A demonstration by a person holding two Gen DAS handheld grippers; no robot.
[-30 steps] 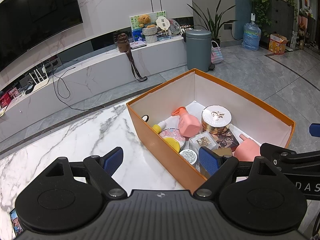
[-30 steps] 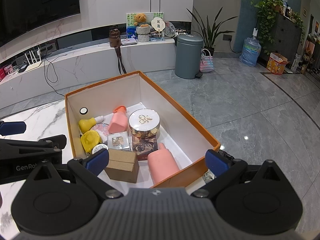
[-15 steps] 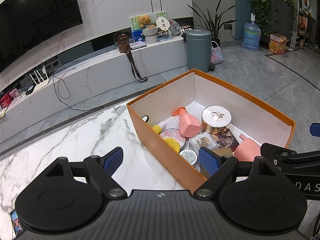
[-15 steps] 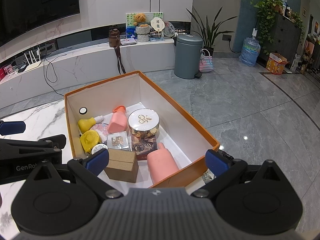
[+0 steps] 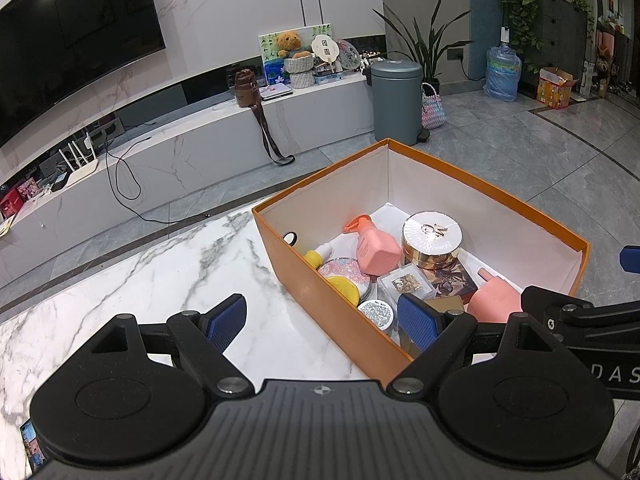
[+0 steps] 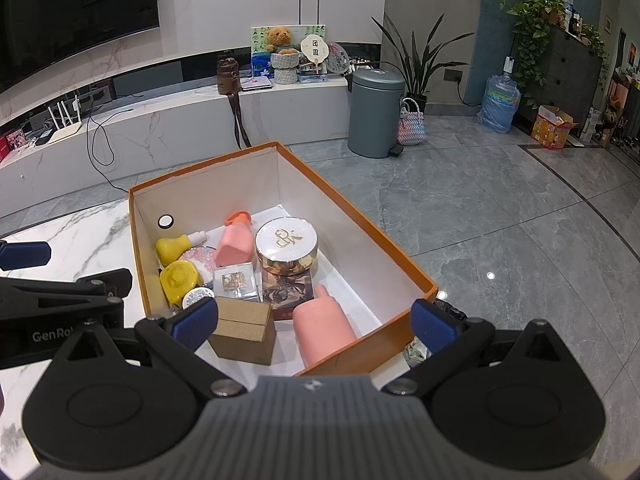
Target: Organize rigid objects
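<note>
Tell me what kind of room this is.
Most likely a home living room. A large wall-mounted television hangs above a long low marble media console that carries a teddy bear, and potted plants stand on the tiled floor beyond the orange box.

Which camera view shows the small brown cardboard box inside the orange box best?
The right wrist view: the small brown cardboard box shows its top and front almost whole. In the left wrist view only a brown sliver shows behind the left tongs' blue pad.
</note>
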